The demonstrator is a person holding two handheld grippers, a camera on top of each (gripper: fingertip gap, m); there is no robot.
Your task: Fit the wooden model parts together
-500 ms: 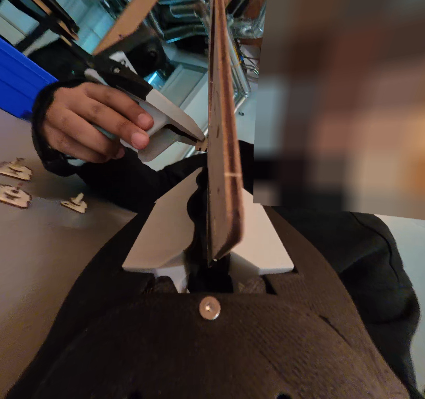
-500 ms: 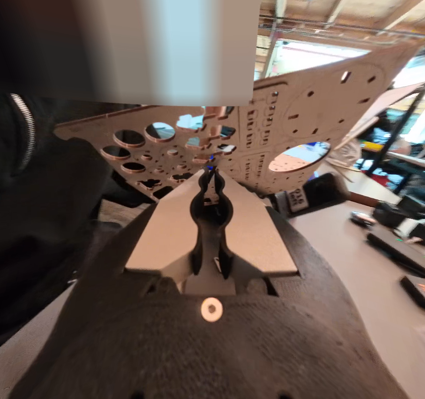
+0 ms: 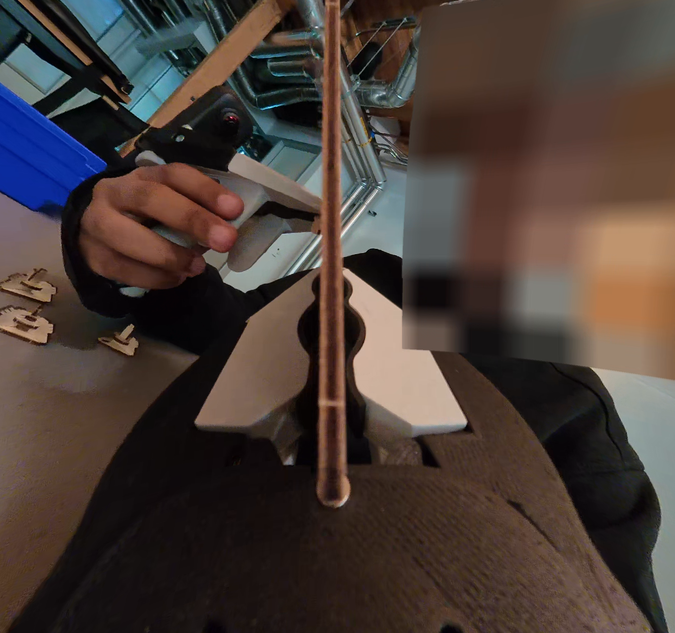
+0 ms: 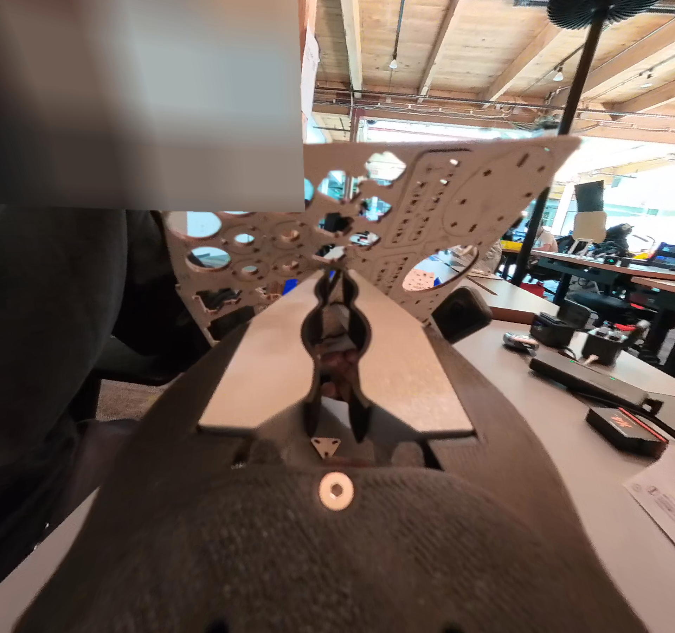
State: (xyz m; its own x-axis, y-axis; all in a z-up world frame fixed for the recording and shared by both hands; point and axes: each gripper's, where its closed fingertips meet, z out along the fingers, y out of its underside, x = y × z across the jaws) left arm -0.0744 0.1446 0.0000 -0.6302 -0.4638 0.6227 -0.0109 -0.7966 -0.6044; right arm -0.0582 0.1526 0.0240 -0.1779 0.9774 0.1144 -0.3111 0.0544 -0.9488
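Observation:
My left gripper (image 3: 330,279) is shut on a thin laser-cut wooden sheet (image 3: 331,140), which I see edge-on and upright. The sheet runs back between the fingers towards the camera. In the right wrist view the sheet (image 4: 456,213) faces me, full of round and notched cut-outs. My right gripper (image 4: 333,276) has its tips against the sheet's face and is shut on a small wooden piece (image 4: 330,254). In the left wrist view this gripper (image 3: 314,221) comes from the left in a person's hand (image 3: 153,221), with the small piece (image 3: 316,226) touching the sheet.
Small wooden parts (image 3: 25,287) (image 3: 117,341) lie on the grey table (image 3: 73,433) at the left, with a blue bin (image 3: 36,162) behind them. In the right wrist view black devices (image 4: 591,385) (image 4: 624,429) and a paper (image 4: 657,498) lie on the table at the right. A black pole (image 4: 584,67) stands behind.
The sheet has turned from tilted to upright and edge-on in my left grasp, and reaches further back towards the camera. My right gripper stays at its face with the small piece.

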